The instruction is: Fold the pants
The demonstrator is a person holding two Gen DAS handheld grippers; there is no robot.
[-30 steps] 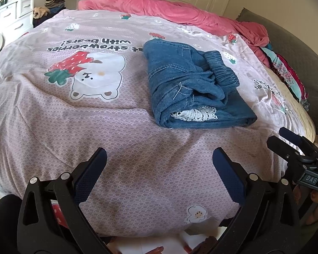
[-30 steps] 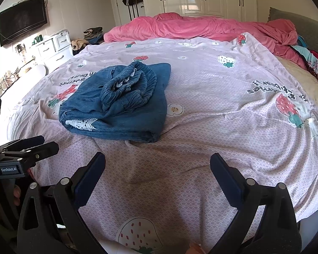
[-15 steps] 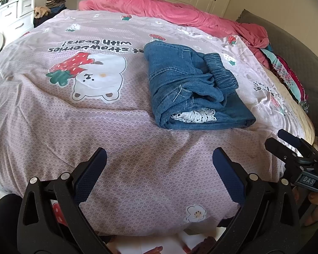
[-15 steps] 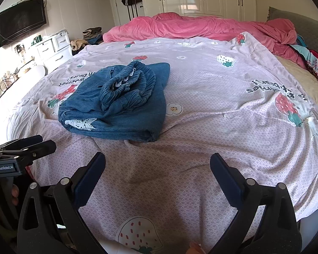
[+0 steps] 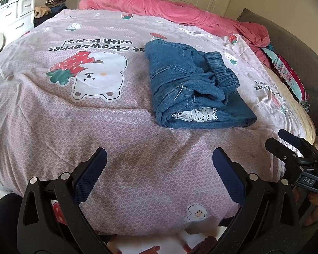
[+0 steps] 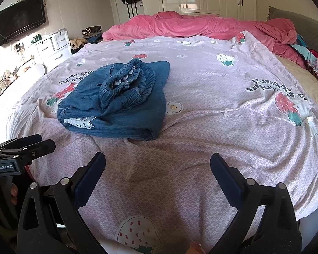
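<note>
Both my left gripper (image 5: 159, 169) and right gripper (image 6: 158, 174) gape, near the folded pants (image 5: 190, 89); their loose waistband could unroll if nudged.

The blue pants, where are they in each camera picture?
Left wrist view: the folded blue pants lie right of center, beside the bear print.
Right wrist view: the blue pants lie left of center.
Shared landmark: the white lace patch peeking out at the near edge.
</note>
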